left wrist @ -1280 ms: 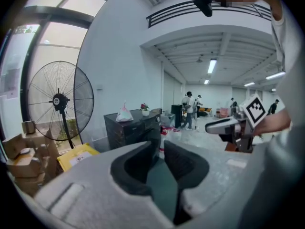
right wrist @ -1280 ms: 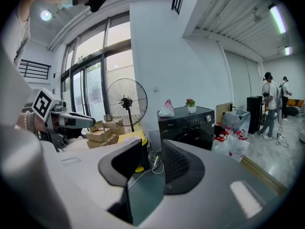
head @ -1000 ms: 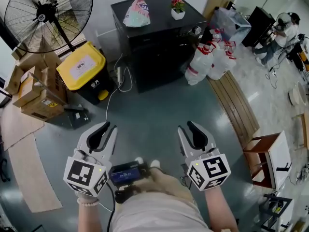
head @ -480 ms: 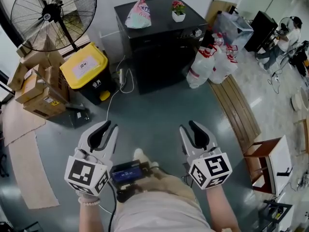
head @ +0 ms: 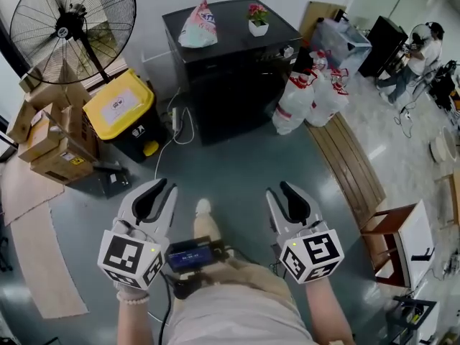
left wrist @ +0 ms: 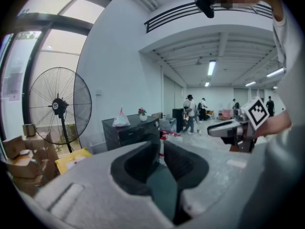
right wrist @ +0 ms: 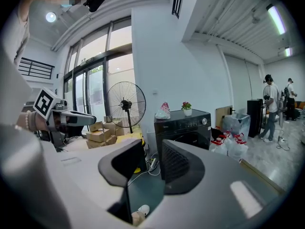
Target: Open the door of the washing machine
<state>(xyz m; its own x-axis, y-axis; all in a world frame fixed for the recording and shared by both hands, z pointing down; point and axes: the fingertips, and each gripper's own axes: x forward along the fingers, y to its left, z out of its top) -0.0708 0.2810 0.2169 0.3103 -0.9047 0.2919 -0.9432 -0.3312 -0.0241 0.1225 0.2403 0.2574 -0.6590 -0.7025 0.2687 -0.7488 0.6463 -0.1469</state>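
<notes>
Head view: aiming left gripper (head: 161,187) and right gripper (head: 282,188) toward washing machine (head: 233,95), well apart, readying approach; right jaws apart, empty; left jaws closing, nothing between.

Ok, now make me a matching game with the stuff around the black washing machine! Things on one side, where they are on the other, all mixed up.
Things:
1. flower pot
2. yellow-lidded bin
3. white bags
4. fan

Places, in the head view:
A. on the floor, right of the washing machine
B. on top of the machine
C. top left corner, up on a pole
D. on the floor, between the fan and the machine

Pairs: 1-B, 2-D, 3-A, 4-C
</notes>
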